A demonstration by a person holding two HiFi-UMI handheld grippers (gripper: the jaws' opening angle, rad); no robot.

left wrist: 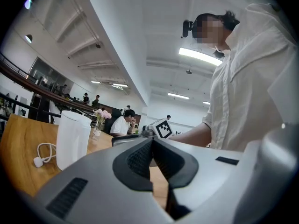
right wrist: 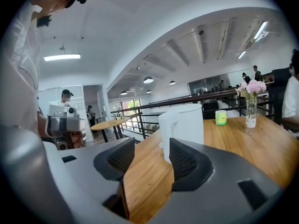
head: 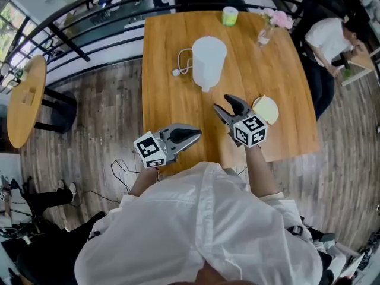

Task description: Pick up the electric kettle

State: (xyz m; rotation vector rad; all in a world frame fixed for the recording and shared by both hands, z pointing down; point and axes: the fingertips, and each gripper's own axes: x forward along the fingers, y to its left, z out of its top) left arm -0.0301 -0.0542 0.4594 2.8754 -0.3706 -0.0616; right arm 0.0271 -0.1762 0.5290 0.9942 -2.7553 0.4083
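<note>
A white electric kettle (head: 208,62) stands upright in the middle of the wooden table (head: 166,100), its white cord and plug (head: 181,64) lying to its left. In the right gripper view the kettle (right wrist: 183,129) is straight ahead with its handle facing me. My right gripper (head: 230,108) hovers over the table short of the kettle, jaws open and empty. My left gripper (head: 193,135) sits at the table's near edge, shut with nothing in it. In the left gripper view the kettle (left wrist: 72,139) stands off to the left.
A round cream lid or plate (head: 266,109) lies right of my right gripper. A green cup (head: 230,16) and a vase of pink flowers (head: 268,27) stand at the far edge. A person (head: 332,40) sits at the far right. A black railing (head: 89,16) runs behind the table.
</note>
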